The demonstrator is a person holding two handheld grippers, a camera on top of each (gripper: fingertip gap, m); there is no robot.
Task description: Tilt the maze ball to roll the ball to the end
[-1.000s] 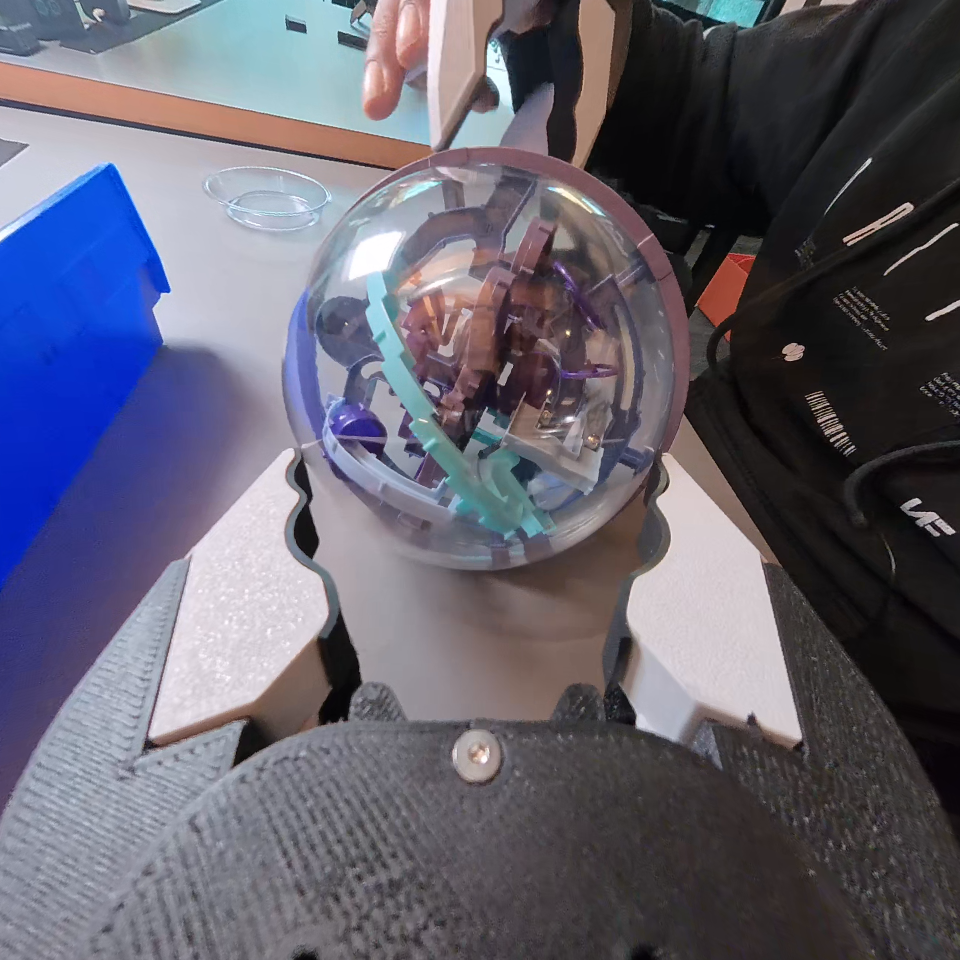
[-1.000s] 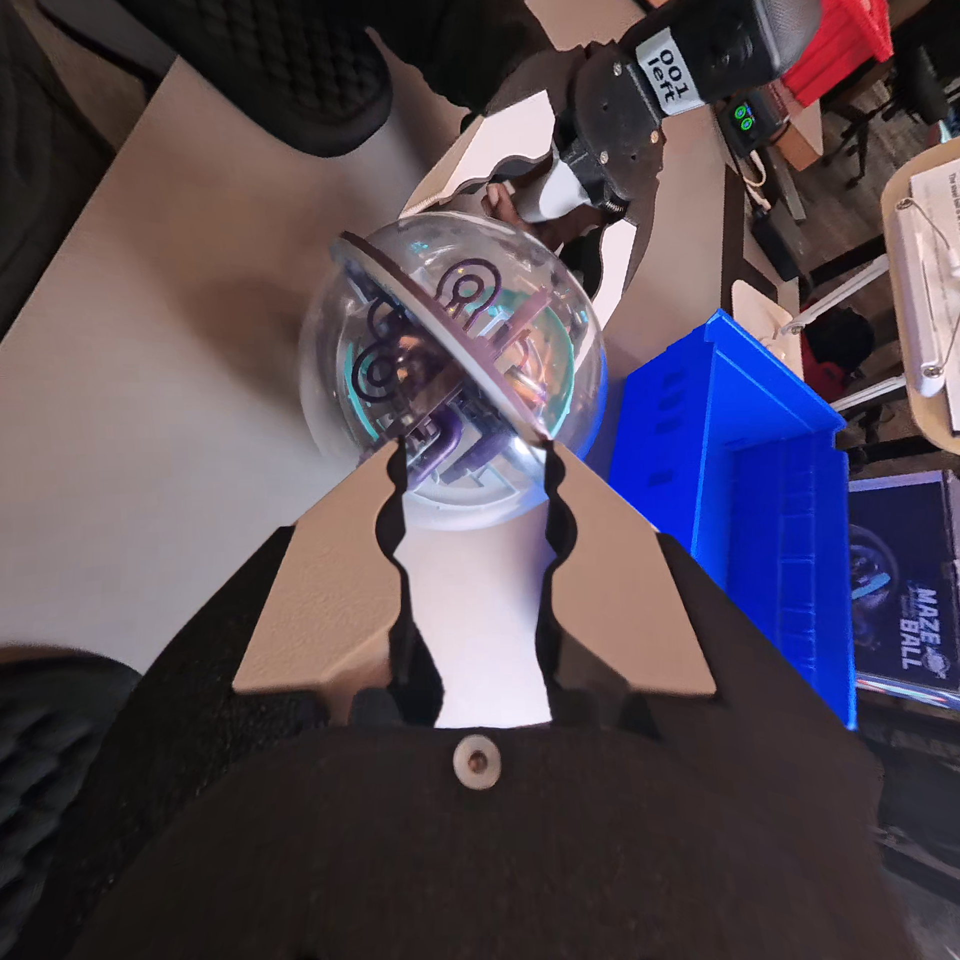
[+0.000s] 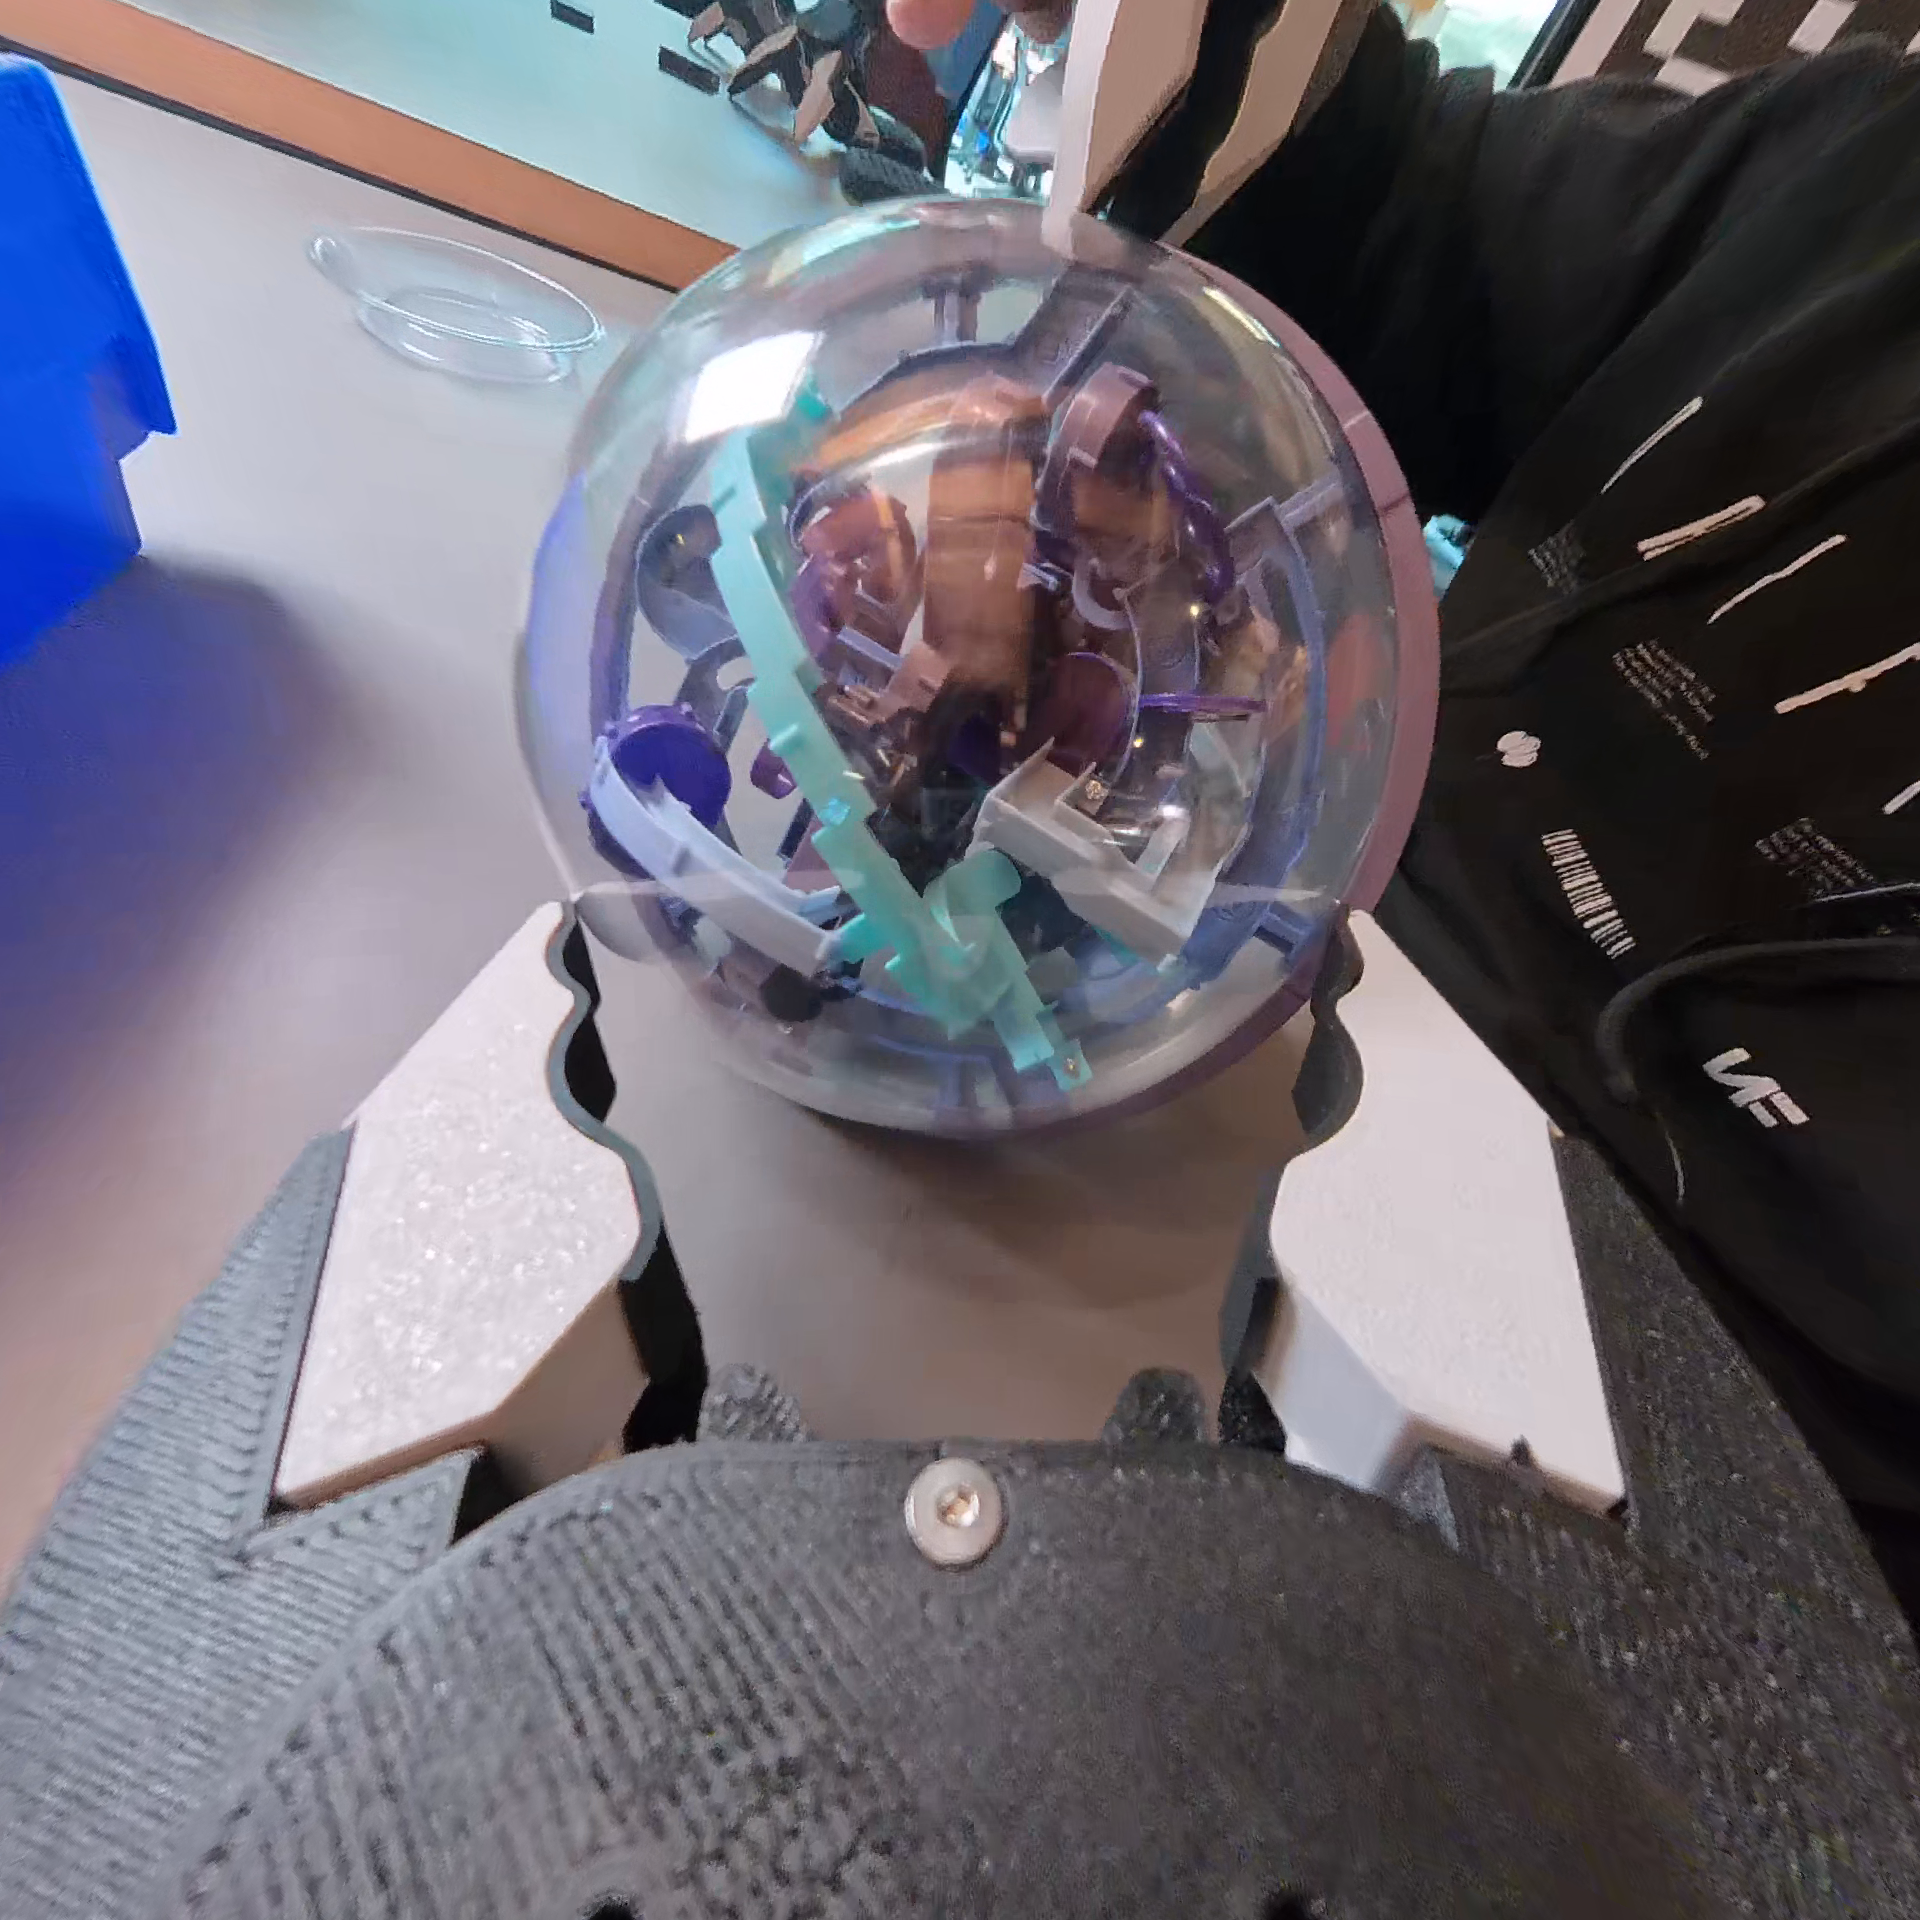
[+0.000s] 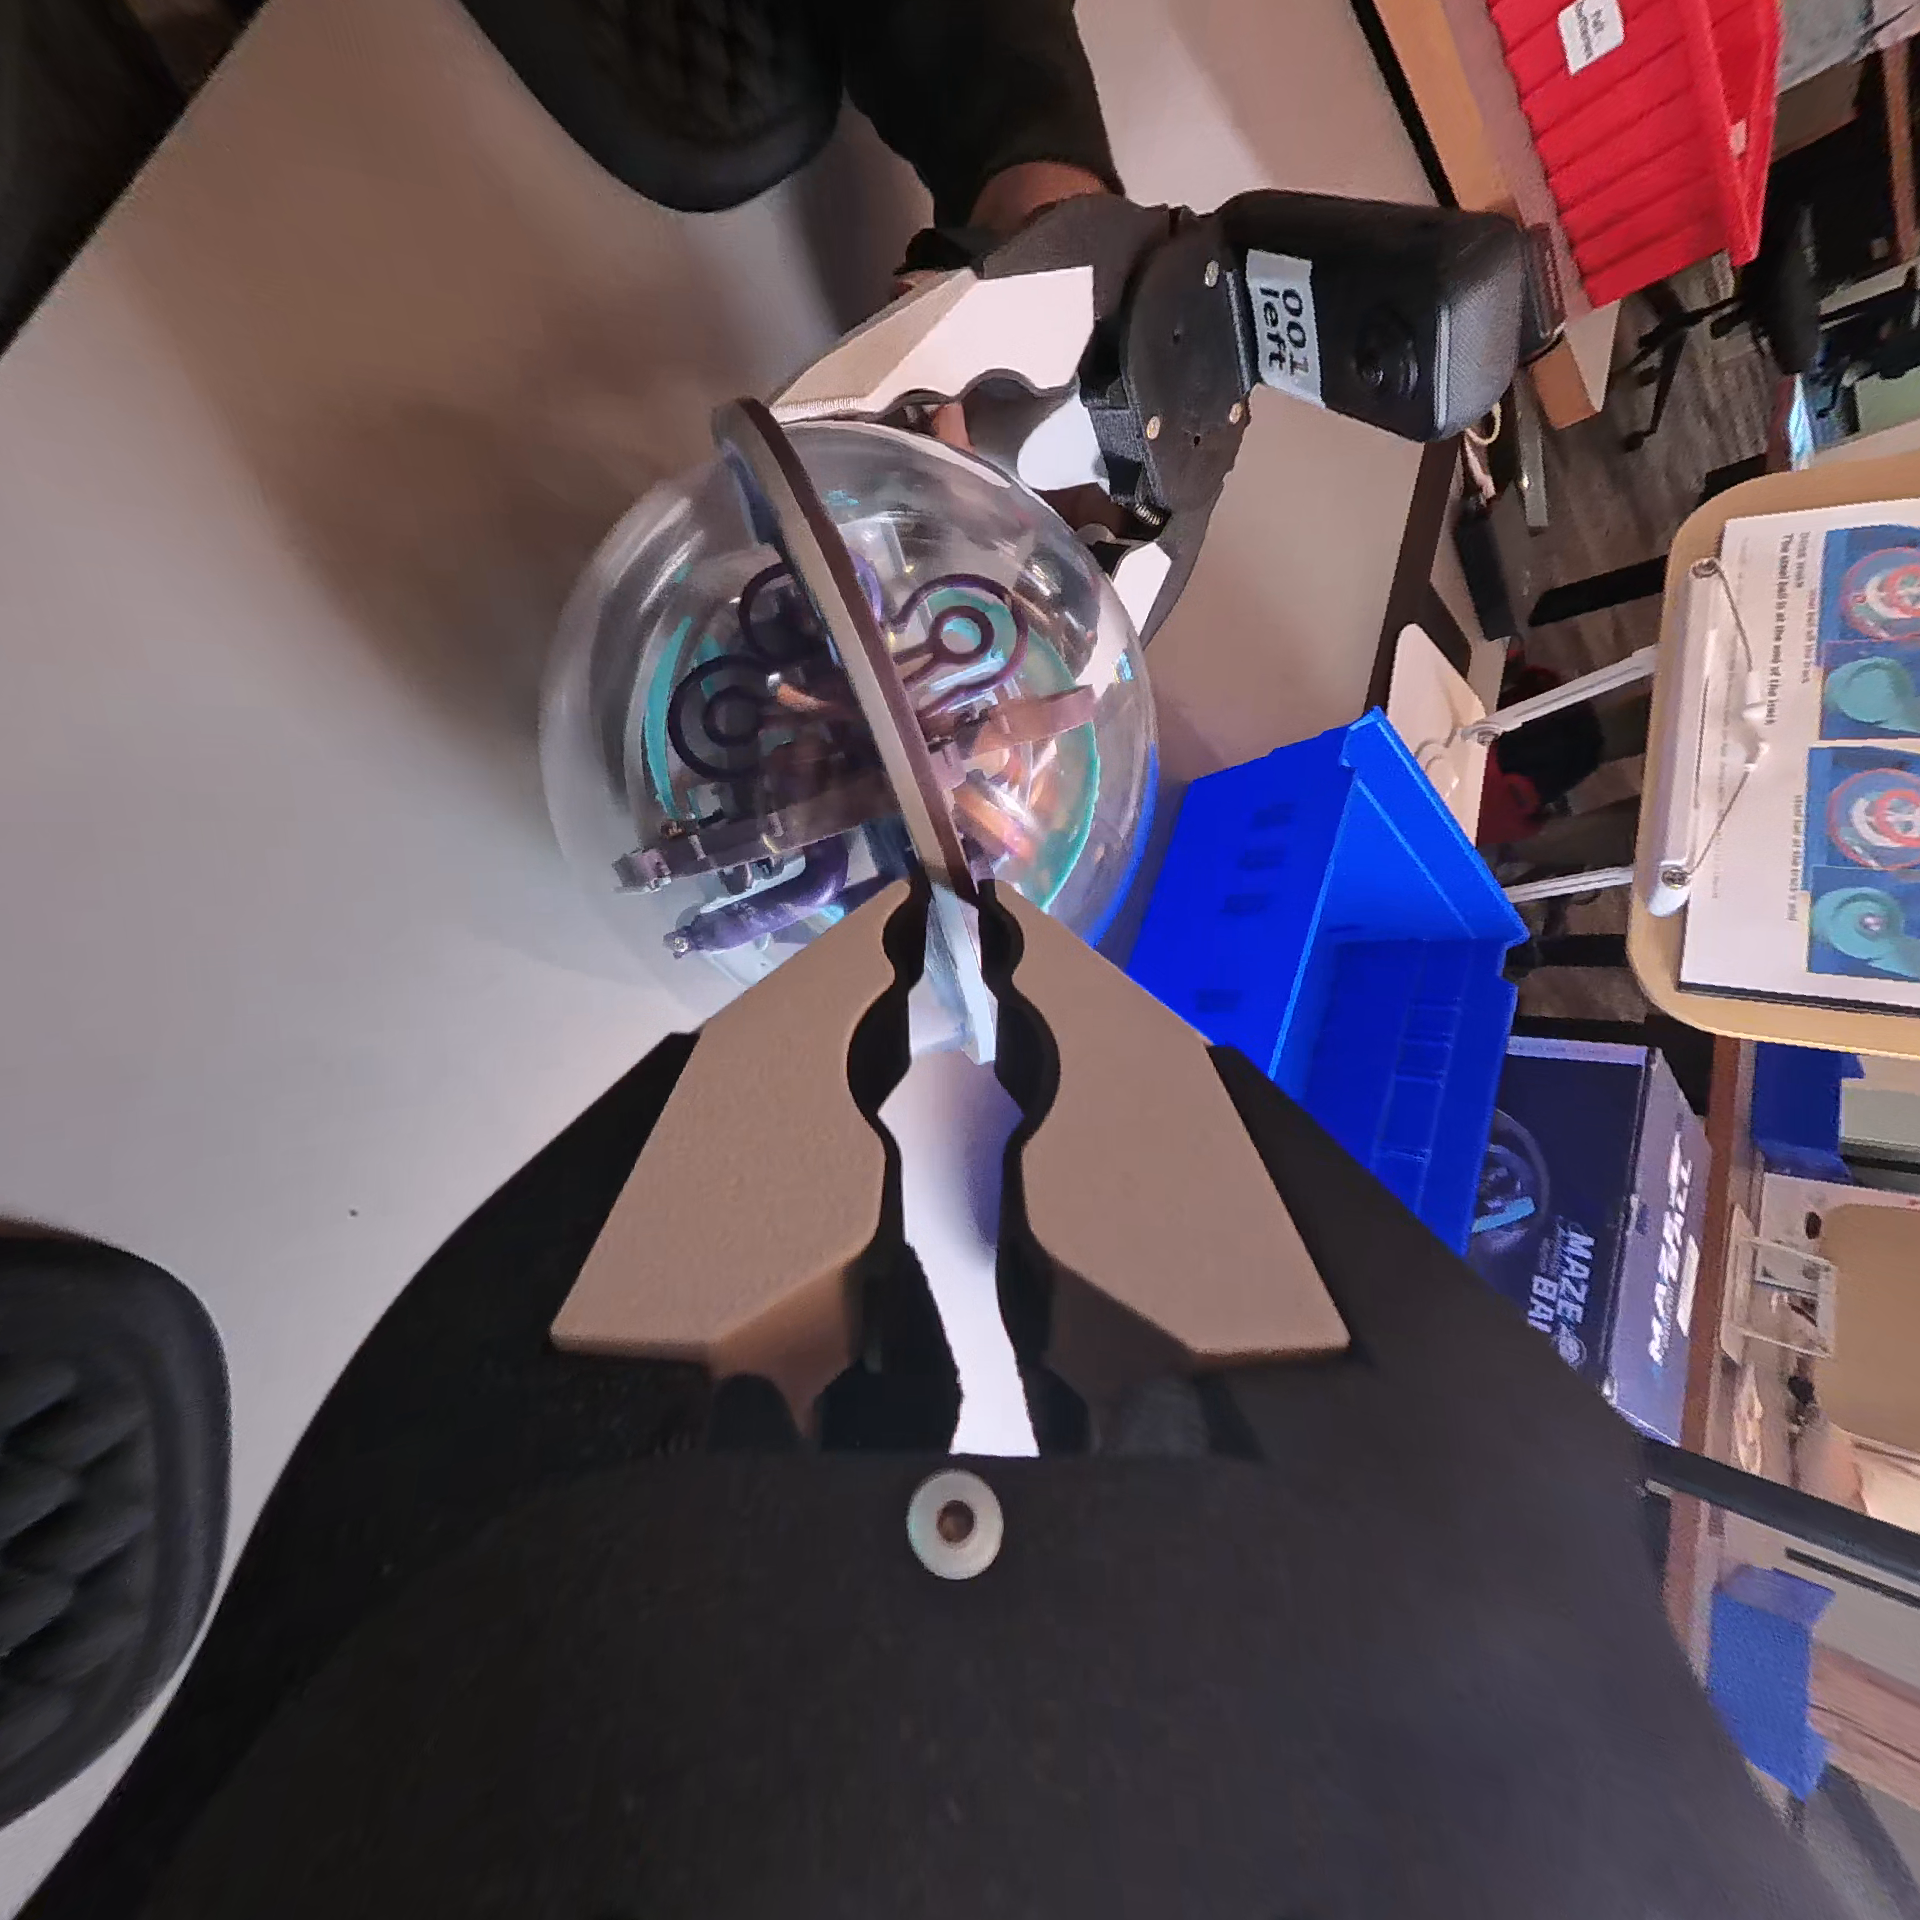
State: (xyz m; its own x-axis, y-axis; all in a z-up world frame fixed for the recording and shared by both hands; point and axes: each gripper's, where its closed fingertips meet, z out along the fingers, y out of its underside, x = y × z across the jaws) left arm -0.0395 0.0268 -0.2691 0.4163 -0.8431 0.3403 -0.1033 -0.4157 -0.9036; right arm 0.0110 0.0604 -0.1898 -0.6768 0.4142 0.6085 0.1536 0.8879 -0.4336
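Right wrist view: right gripper (image 4: 951, 914) jaws pinched on maze ball (image 4: 847, 707) rim; left gripper (image 3: 956, 935) jaws clasping ball's opposite side.

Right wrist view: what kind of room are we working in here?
Probably a lab or workshop. Beyond the grey table stand a blue bin, red crates and a clipboard of picture instructions.

The maze ball (image 3: 977, 665) is clear with teal, purple and brown tracks and a dark purple rim. The bin (image 4: 1351, 935) is bright blue, the table (image 4: 260, 727) pale grey
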